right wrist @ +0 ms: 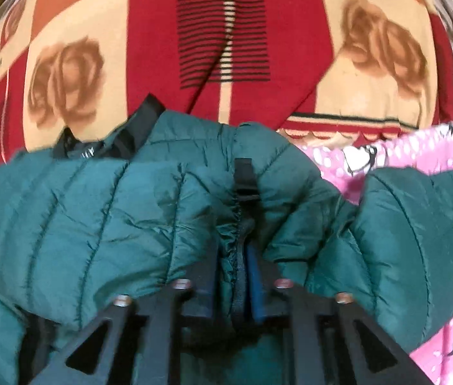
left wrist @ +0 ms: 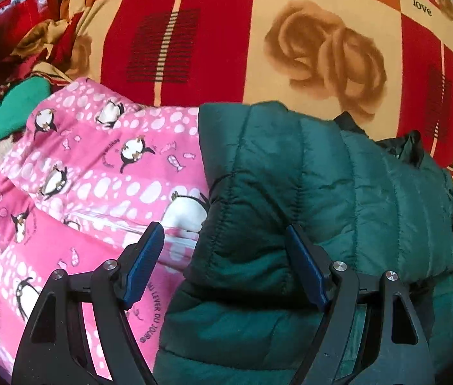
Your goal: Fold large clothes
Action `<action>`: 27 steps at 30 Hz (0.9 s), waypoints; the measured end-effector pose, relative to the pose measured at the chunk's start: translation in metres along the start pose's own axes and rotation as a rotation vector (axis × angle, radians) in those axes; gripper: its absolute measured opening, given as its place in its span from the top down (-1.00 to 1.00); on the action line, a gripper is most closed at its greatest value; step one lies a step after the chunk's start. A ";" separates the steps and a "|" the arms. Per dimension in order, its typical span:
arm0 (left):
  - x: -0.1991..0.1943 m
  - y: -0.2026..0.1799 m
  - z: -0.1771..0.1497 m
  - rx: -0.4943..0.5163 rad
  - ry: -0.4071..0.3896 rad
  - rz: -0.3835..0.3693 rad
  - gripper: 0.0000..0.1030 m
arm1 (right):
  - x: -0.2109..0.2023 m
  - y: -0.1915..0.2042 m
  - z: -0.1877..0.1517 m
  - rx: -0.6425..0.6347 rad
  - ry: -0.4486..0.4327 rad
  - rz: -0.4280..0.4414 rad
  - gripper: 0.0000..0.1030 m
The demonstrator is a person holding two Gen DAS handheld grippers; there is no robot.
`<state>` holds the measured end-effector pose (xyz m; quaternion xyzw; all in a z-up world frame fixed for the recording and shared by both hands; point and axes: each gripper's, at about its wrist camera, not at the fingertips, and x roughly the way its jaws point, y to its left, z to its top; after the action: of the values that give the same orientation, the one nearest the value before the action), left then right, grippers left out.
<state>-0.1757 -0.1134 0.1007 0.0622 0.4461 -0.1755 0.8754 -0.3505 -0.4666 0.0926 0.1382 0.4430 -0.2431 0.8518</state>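
Note:
A dark green quilted puffer jacket (left wrist: pixel 338 176) lies on a pink penguin-print blanket (left wrist: pixel 98 173). My left gripper (left wrist: pixel 225 240) is open, its blue-padded fingers (left wrist: pixel 144 263) spread around the jacket's left edge, one over the pink blanket and one over the green fabric. In the right wrist view the jacket (right wrist: pixel 98 205) fills the foreground. My right gripper (right wrist: pixel 234 256) is shut on a bunched, gathered edge of the jacket, with a black strap (right wrist: pixel 244 176) just beyond the fingertips. A second green quilted part (right wrist: pixel 425 218) lies to the right.
A red, cream and orange bedspread with rose prints (left wrist: pixel 258 41) covers the bed beyond the jacket, also in the right wrist view (right wrist: pixel 226 48). A heap of red and green clothes (left wrist: pixel 11 64) lies at the far left.

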 end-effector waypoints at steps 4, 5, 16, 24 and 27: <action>-0.017 0.000 0.009 -0.017 -0.058 -0.021 -0.52 | -0.031 0.006 0.007 0.028 -0.059 0.090 -0.25; -0.019 -0.001 0.013 -0.023 -0.069 -0.027 -0.52 | -0.037 0.016 0.010 0.007 -0.068 0.121 -0.26; 0.019 -0.025 0.020 -0.008 -0.037 -0.015 -0.52 | 0.000 0.124 0.020 -0.122 -0.001 0.290 -0.26; 0.036 -0.020 0.010 -0.049 -0.027 -0.037 -0.61 | 0.032 0.135 0.011 -0.162 0.008 0.199 -0.33; 0.036 -0.020 0.009 -0.049 -0.031 -0.038 -0.61 | 0.022 0.131 0.013 -0.149 0.018 0.223 -0.32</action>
<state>-0.1566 -0.1433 0.0783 0.0297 0.4375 -0.1819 0.8801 -0.2606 -0.3688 0.0845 0.1249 0.4494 -0.1122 0.8774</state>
